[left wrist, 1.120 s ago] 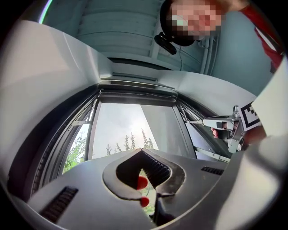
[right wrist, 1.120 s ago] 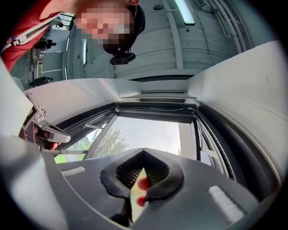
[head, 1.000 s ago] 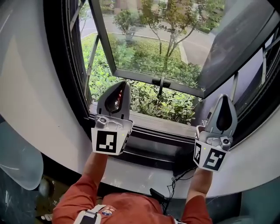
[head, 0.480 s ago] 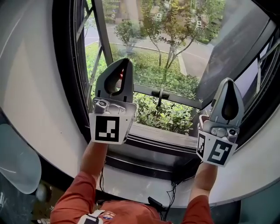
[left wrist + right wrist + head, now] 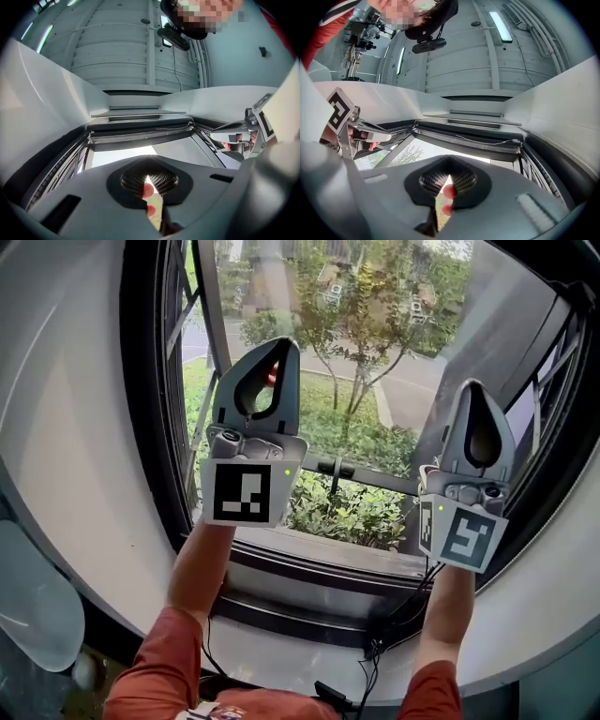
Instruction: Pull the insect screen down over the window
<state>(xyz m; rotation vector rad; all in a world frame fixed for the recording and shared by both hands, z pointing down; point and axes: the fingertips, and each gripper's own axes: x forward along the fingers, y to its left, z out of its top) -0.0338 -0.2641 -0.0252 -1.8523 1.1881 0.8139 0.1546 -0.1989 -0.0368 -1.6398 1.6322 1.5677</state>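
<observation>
Holding both tools up in front of the open window, you have the left gripper (image 5: 287,345) and the right gripper (image 5: 477,386) pointing steeply upward, side by side and well apart. Your left gripper's jaws are pressed together with nothing between them; only a thin sliver of daylight shows along their seam. Your right gripper's jaws are pressed together the same way and carry nothing either.

You find the insect screen (image 5: 468,137) at the very top of the window frame (image 5: 148,427), where it shows as a dark bar running across the head of the opening, with a thin cord along its edge. Neither gripper touches it; both tips sit below it.

Your head view shows the glass sash (image 5: 412,352) swung outward, its lower rail carrying a small dark handle (image 5: 333,468) between your two tools. Shrubs (image 5: 349,510) and a road lie outside. Under your forearms runs the dark sill (image 5: 309,563), and a black cable (image 5: 398,620) hangs from its right end. Your sleeves (image 5: 155,667) are orange-red.
</observation>
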